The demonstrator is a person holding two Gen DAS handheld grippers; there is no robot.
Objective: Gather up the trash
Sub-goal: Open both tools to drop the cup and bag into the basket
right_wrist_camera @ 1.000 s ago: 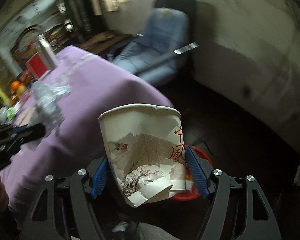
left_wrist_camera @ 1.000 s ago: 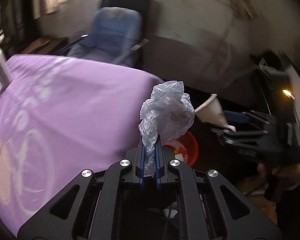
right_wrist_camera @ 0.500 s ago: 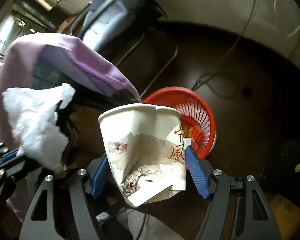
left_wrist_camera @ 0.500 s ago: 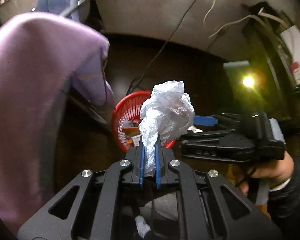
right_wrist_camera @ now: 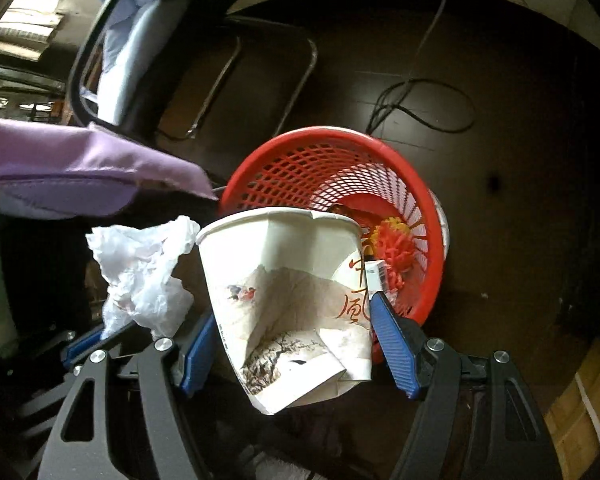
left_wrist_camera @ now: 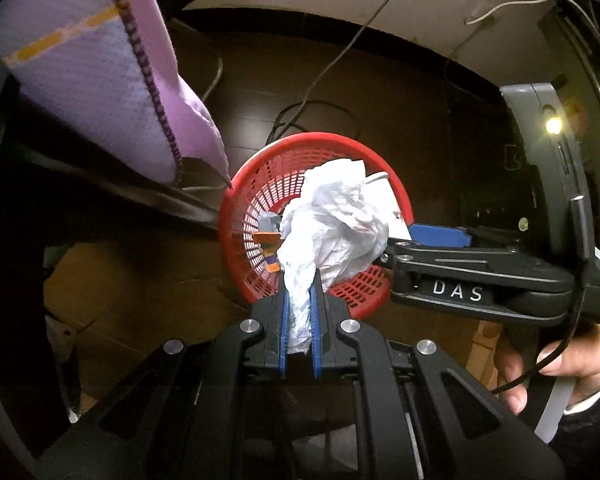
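The left gripper [left_wrist_camera: 299,312] has its two blue pads almost together, and they pinch the thin tail of a crumpled white plastic bag [left_wrist_camera: 334,224]. The bag is soft and wrinkly and puffs out like a ball above the pads, in the middle of the left wrist view. Right behind it sits a round red plastic basket with a net of small holes [left_wrist_camera: 260,184] on the dark floor. Some bits of trash lie inside the basket, an orange piece and a grey piece.

The right gripper [right_wrist_camera: 296,344] has its jaws much wider, and its ribbed blue pads press on both sides of a squashed white paper cup with painted birds and red writing [right_wrist_camera: 284,280]. The cup is bent and folded near its bottom, and its open rim points up in the right wrist view. The red basket [right_wrist_camera: 284,164] lies behind the cup, in the middle and right of that view, with a fluffy orange and yellow thing inside it.

In the left wrist view the right gripper [left_wrist_camera: 440,248] comes in from the right edge, held by a person's hand [left_wrist_camera: 556,364], and part of the cup's white rim shows behind the bag.

A soft purple cloth with a stitched edge [left_wrist_camera: 100,76] hangs in the upper left, and its corner comes close to the basket's rim
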